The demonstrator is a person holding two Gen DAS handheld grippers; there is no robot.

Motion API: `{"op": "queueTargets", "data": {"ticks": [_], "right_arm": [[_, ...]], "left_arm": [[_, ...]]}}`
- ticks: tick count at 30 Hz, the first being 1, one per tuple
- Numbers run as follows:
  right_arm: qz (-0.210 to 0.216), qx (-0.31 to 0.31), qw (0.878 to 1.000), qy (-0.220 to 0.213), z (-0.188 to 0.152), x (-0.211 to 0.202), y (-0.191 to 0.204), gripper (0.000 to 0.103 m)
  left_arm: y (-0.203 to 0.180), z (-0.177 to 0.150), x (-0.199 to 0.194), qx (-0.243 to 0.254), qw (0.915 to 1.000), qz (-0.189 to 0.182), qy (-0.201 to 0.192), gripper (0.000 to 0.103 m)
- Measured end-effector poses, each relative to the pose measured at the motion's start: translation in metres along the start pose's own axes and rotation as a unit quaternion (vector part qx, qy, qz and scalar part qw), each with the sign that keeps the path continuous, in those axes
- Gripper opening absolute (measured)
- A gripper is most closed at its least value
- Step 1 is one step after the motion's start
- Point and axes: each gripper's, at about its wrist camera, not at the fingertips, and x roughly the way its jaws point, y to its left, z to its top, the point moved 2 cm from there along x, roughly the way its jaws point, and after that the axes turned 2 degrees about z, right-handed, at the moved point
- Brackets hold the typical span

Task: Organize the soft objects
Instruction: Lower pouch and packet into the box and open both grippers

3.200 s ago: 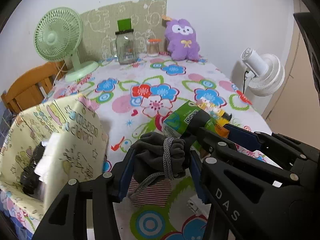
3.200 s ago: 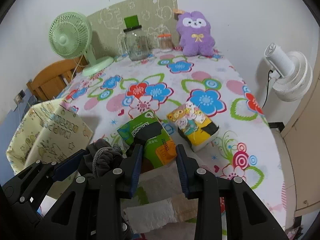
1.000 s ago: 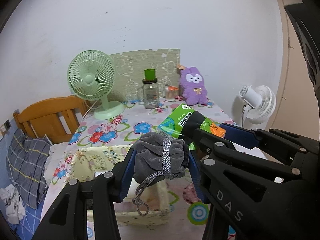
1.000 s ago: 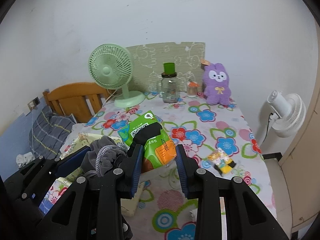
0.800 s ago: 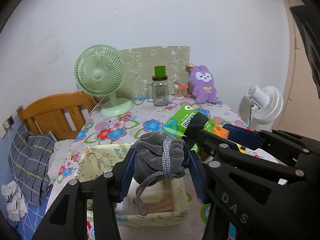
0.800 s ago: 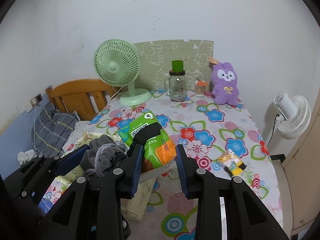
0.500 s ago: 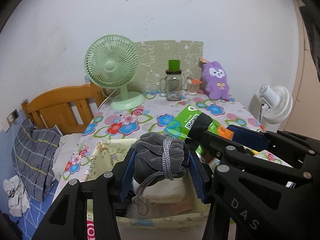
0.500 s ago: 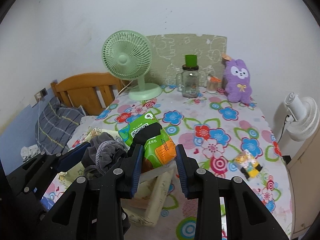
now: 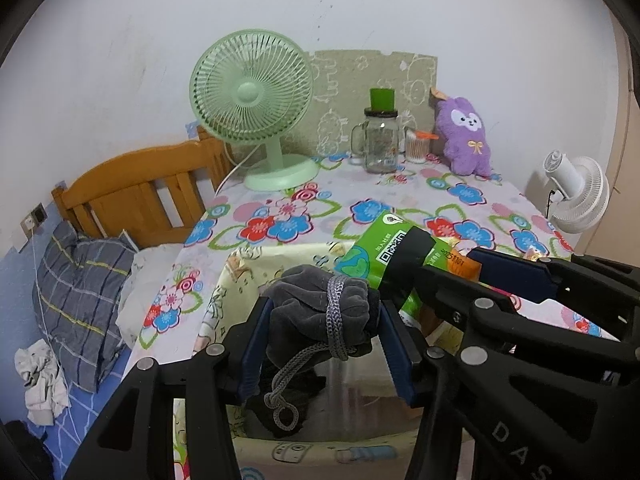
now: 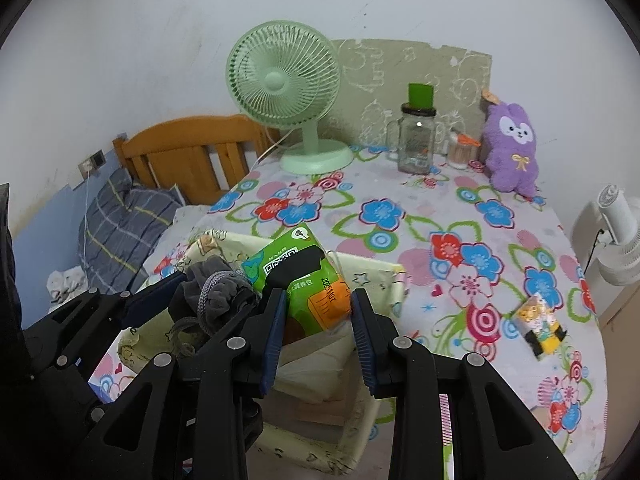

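Hovering side by side over the bin, both grippers are loaded. The left gripper is clamped on a grey pouch, its drawstring hanging loose into the bin. The right gripper is clamped on a green pack, gripped near its lower end with most of the pack standing proud of the jaws.

Bin contents: dark fabric and pale folded items are visible on its floor; detail beyond that cannot be made out. A yellow pack lies on the table, well apart from the bin, not yet collected. A purple plush stands at the far edge beside a jar and a fan.

Risks, as judged:
- The two tools sit almost touching. Opening either one may knock the other and spoil the drop.
- The drawstring may snag on a finger at release, dragging the pouch back out.
- The green pack hangs close to the bin's right wall; released there, it may tip onto the rim and slide out.
- The bin's walls look soft; a downward nudge may fold them.
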Motion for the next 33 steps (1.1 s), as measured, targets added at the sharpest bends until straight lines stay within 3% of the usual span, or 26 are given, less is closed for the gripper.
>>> {"op": "queueTargets", "data": {"ticks": [4,6,8,16,22,24,26,28,33], "right_arm": [[0.010,-0.007,1.000,0.009,0.001,0.011,0.007,0.036],[0.016,-0.012,1.000,0.012,0.002,0.017,0.010,0.036],[0.025,-0.017,0.999,0.017,0.002,0.024,0.015,0.028],[0.045,-0.023,0.997,0.051,-0.002,0.053,0.026,0.027],[0.032,-0.022,0.998,0.054,-0.001,0.056,0.023,0.029],[0.027,-0.022,0.998,0.056,0.000,0.056,0.020,0.034],[0.024,-0.020,0.998,0.055,-0.001,0.054,0.017,0.059],[0.024,-0.014,0.999,0.044,-0.001,0.049,0.014,0.073],[0.008,-0.015,0.999,0.029,0.001,0.038,0.009,0.080]], "left_arm": [[0.007,-0.006,0.008,-0.001,0.9999,0.005,0.012,0.063],[0.012,-0.009,0.011,-0.005,0.9998,0.003,0.018,0.074],[0.016,-0.010,0.013,-0.010,0.9998,0.001,0.020,0.077],[0.027,-0.014,0.024,-0.026,0.9989,0.003,0.038,0.080],[0.022,-0.013,0.025,-0.021,0.9990,-0.008,0.038,0.093],[0.020,-0.012,0.025,-0.017,0.9992,-0.006,0.037,0.097],[0.018,-0.010,0.023,-0.015,0.9993,-0.007,0.033,0.100],[0.016,-0.009,0.022,-0.015,0.9994,-0.011,0.031,0.103],[0.011,-0.006,0.017,-0.016,0.9995,-0.012,0.025,0.103]]}}
